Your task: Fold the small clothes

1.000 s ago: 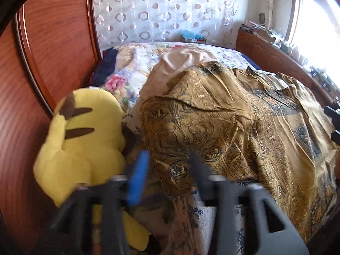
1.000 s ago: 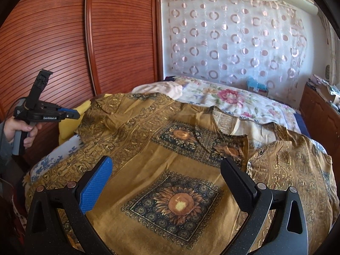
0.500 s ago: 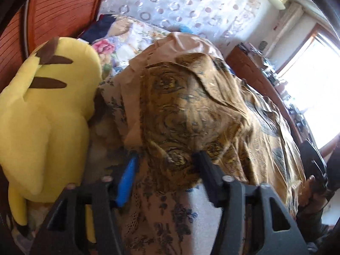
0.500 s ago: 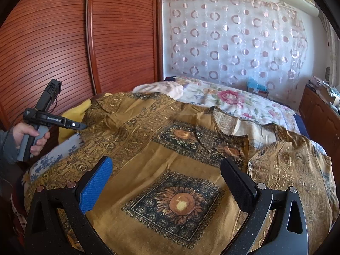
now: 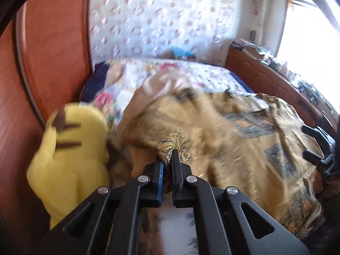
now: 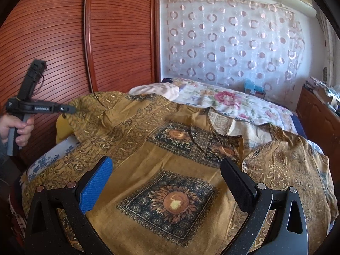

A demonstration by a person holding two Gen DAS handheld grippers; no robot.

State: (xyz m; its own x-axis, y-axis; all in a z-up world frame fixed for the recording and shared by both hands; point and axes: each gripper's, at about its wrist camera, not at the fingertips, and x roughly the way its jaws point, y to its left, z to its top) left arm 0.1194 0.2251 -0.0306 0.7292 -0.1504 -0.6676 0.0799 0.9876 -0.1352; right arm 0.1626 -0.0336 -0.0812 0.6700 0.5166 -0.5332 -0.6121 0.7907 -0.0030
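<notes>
Left gripper (image 5: 169, 159) pinched shut on edge of mustard-gold patterned garment (image 6: 161, 170), which spreads ahead and to its right over floral-sheeted bed (image 6: 233, 104). Yellow plush toy with brown stripes (image 5: 72, 157) sits just left of its fingers, against red-brown wooden wardrobe (image 6: 63, 42). Right gripper (image 6: 167, 176) wide open above garment's sunflower panel, gripping nothing.

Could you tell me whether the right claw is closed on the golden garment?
No, the right claw stands wide open above the golden garment, with both pads clear of the cloth.
</notes>
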